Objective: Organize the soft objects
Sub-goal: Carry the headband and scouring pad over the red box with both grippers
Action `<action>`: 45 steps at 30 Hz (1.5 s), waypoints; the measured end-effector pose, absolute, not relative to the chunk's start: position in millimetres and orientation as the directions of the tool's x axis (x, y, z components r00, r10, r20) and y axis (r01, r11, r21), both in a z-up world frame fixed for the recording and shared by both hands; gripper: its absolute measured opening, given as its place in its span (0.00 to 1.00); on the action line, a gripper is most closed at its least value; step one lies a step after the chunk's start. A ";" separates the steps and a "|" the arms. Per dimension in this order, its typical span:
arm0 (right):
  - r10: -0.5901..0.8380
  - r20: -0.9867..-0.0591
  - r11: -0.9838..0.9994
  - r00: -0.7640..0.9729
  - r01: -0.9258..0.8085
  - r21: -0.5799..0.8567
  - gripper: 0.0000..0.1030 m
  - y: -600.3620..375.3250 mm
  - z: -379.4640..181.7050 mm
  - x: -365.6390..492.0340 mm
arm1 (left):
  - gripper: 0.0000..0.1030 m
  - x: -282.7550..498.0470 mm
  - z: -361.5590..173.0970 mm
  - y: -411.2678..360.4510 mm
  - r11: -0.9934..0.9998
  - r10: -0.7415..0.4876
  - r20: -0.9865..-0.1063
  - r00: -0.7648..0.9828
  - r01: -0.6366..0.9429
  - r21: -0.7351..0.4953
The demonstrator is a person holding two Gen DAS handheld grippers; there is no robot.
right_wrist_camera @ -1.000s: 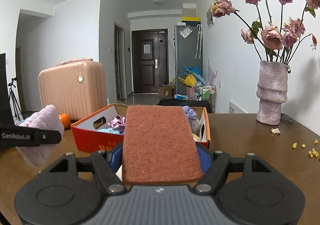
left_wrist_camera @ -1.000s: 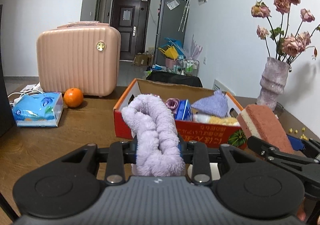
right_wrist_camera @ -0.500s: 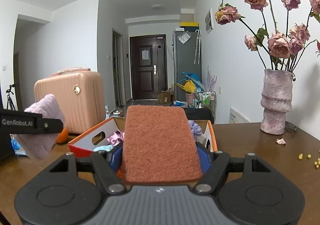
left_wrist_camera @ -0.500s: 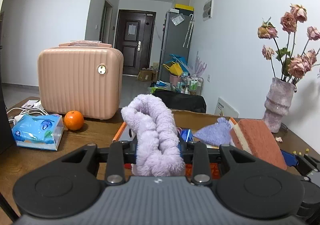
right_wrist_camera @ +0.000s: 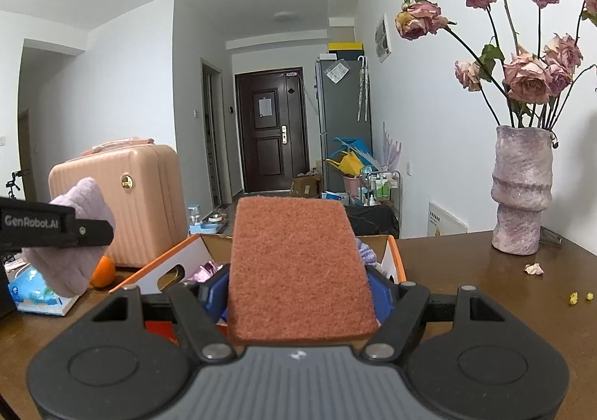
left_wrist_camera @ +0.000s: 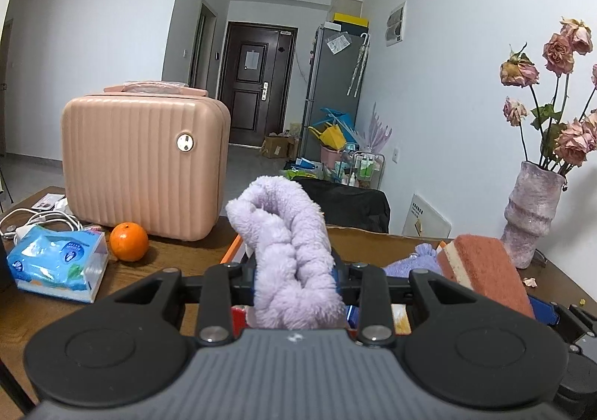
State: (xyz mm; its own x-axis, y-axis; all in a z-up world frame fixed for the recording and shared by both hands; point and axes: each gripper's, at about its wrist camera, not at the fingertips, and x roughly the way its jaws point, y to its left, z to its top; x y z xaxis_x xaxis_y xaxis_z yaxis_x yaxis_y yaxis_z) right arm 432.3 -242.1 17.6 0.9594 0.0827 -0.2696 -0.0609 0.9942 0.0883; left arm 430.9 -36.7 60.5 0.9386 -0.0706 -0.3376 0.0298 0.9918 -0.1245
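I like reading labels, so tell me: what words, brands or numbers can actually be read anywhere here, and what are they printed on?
"GenRobot.AI": white letters on the black side of the left tool, seen from the right wrist view.
Print on the blue tissue pack: too small to read.
Papers on the dark door and grey fridge: too blurred to read.
Markings on the white panel against the wall: unreadable.

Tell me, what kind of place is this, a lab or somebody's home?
Most likely a lived-in flat. A wooden table carries a vase of dried roses and a pink suitcase, and a hallway behind leads past a grey fridge to a dark front door.
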 end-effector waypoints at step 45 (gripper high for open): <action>0.049 -0.346 0.999 0.937 -0.051 0.002 0.69 -230.1 -7.1 552.7 | 0.32 568.1 25.1 -41.1 0.997 -0.078 -0.432 0.899 0.066 -0.043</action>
State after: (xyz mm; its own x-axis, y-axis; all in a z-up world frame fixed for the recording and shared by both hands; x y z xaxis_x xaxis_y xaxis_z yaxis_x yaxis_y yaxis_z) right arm 552.7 -230.1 -7.1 0.9369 0.0489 -0.3462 -0.0513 0.9987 0.0023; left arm 568.1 -41.1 25.1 0.8985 -0.0784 -0.4319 0.0663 0.9969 -0.0431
